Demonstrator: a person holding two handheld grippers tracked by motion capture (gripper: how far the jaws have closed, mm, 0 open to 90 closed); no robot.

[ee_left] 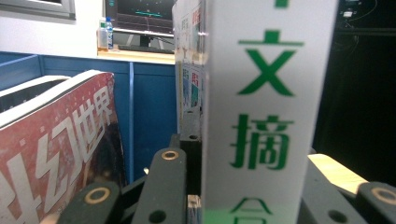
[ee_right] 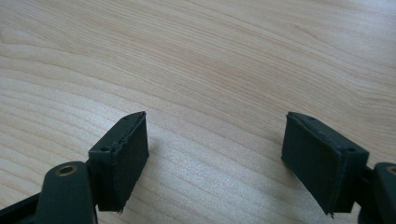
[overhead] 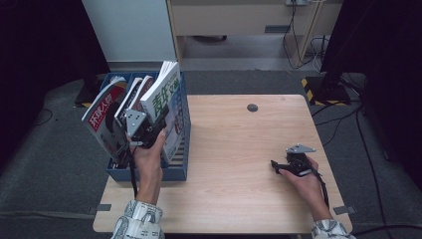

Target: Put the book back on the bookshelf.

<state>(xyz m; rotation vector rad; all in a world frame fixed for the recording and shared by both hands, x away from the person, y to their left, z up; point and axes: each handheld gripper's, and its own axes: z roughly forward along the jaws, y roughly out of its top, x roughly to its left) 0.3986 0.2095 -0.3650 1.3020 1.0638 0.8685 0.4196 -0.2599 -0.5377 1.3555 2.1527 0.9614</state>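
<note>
A white magazine with green characters (overhead: pixel 161 97) stands tilted at the right end of a blue file box (overhead: pixel 180 149) on the table's left side. My left gripper (overhead: pixel 145 128) is shut on its lower edge. In the left gripper view its spine (ee_left: pixel 266 116) sits between the black fingers (ee_left: pixel 167 182). A red-covered magazine (overhead: pixel 102 113) leans to the left in the same box (ee_left: pixel 149 112), with other magazines between the two. My right gripper (overhead: pixel 277 166) rests low over the bare wood at the right, its jaws wide open with nothing between them (ee_right: pixel 215 140).
The wooden table (overhead: pixel 234 144) has a dark round cable hole (overhead: pixel 252 107) near its far edge. Cables and a black stand (overhead: pixel 333 74) lie on the floor to the right. A white cabinet (overhead: pixel 129 30) stands behind the box.
</note>
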